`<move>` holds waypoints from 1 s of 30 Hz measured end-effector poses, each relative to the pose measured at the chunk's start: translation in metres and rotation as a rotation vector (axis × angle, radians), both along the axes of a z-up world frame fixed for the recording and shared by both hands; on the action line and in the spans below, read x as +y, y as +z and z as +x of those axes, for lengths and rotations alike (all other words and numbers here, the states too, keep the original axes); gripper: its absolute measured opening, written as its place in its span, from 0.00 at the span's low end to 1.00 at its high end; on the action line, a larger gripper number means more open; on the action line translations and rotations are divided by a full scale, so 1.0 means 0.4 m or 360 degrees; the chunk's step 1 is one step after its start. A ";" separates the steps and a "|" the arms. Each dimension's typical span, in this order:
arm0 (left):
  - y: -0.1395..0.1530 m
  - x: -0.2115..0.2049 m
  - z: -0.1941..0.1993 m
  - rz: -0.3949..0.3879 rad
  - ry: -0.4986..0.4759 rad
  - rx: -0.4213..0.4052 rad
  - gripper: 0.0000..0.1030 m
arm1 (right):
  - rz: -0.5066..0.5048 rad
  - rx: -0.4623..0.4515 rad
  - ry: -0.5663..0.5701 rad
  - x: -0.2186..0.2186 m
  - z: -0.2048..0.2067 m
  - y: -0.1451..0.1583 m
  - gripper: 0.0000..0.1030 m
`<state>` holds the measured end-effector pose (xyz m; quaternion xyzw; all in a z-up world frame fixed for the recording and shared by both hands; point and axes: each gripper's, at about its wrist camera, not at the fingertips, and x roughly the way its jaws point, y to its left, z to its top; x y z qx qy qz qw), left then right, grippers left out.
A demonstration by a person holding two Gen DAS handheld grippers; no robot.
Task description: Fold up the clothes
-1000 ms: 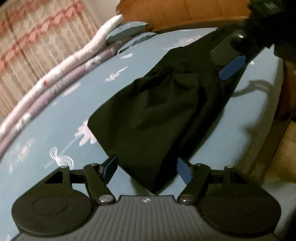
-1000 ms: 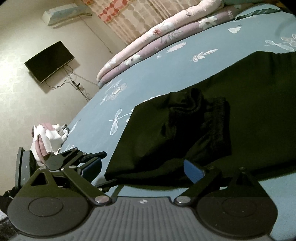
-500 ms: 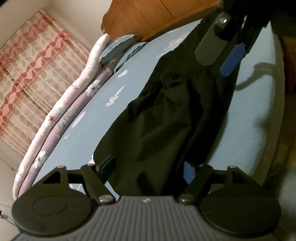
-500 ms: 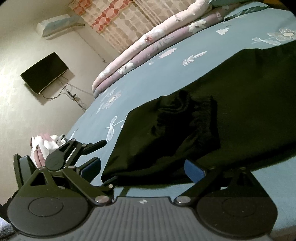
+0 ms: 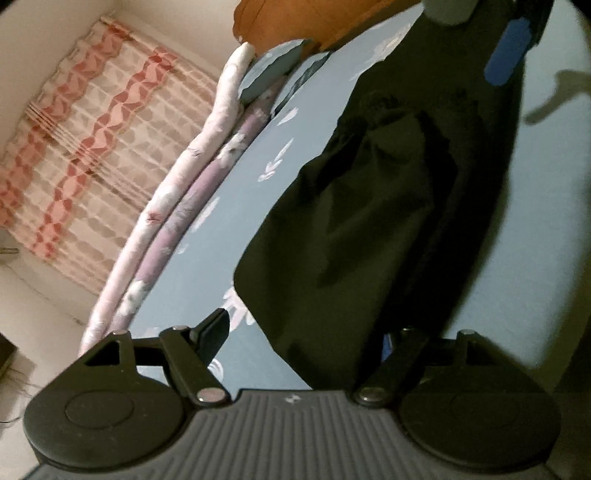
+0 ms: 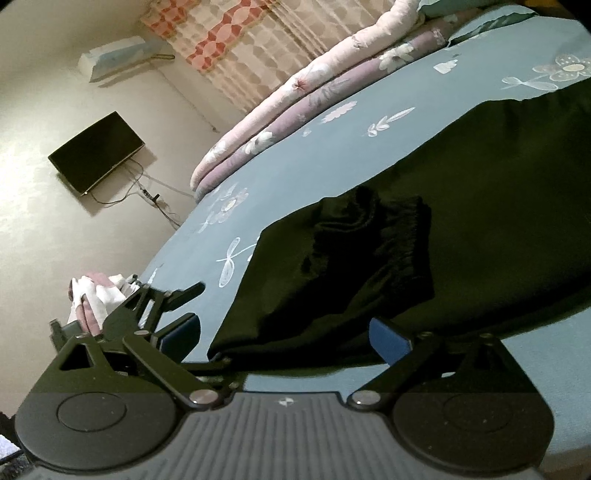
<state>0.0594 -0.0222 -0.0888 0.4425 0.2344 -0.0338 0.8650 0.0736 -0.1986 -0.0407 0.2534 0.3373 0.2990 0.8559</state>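
A black garment (image 5: 369,229) lies folded on the blue flowered bed sheet (image 5: 221,240). Its near corner reaches back between the fingers of my open left gripper (image 5: 301,338), and the cloth covers the right finger's pad. In the right wrist view the garment (image 6: 461,229) shows a gathered waistband (image 6: 388,221) on top. My right gripper (image 6: 284,338) is open at the garment's near edge, low over the sheet. The right gripper's blue pad (image 5: 506,55) shows at the garment's far end. The left gripper (image 6: 147,299), held by a gloved hand (image 6: 92,295), is at the left.
Rolled pink and purple quilts (image 6: 314,107) run along the bed's far side, with pillows (image 5: 273,70) and a wooden headboard (image 5: 332,18) beyond. Patterned curtains (image 5: 92,147) hang behind. A television (image 6: 96,151) hangs on the wall. The bed's edge (image 5: 554,295) is at the right.
My left gripper has moved forward onto the garment's corner and tilted; cloth now lies between its fingers and hides the right pad. The right gripper has crept closer to the cloth edge.
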 end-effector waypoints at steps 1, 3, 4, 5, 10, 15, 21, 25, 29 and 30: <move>0.001 0.002 -0.002 0.0009 0.0013 0.0005 0.76 | -0.0006 -0.0006 0.0002 0.000 -0.002 0.002 0.97; 0.000 0.019 -0.009 0.0026 0.0059 0.0018 0.76 | -0.0019 -0.0017 0.0003 -0.002 -0.006 0.005 0.97; 0.000 0.035 -0.014 0.0024 0.0095 0.0017 0.76 | -0.0026 -0.0022 0.0004 -0.001 0.001 0.007 0.97; 0.002 0.043 -0.014 0.0001 0.0114 0.0022 0.76 | -0.0033 -0.0026 0.0005 0.001 0.013 0.010 0.97; 0.017 0.080 -0.010 -0.0120 0.0203 0.0053 0.77 | -0.0071 -0.0049 0.0010 0.012 0.070 0.024 0.96; 0.011 0.079 -0.021 -0.0118 0.0199 0.0019 0.77 | -0.0108 -0.0072 0.0016 0.022 0.127 0.038 0.78; 0.020 0.091 -0.020 -0.0197 0.0235 0.0026 0.77 | -0.0180 0.0010 0.0025 0.060 0.198 0.021 0.77; 0.019 0.099 -0.018 -0.0217 0.0229 0.0022 0.77 | -0.0250 0.0156 0.0033 0.105 0.246 -0.019 0.72; 0.023 0.105 -0.016 -0.0232 0.0227 0.0029 0.79 | -0.0274 0.0180 0.0004 0.109 0.260 -0.034 0.30; 0.023 0.106 -0.017 -0.0234 0.0224 0.0030 0.79 | -0.0259 0.0160 0.0003 0.102 0.256 -0.026 0.21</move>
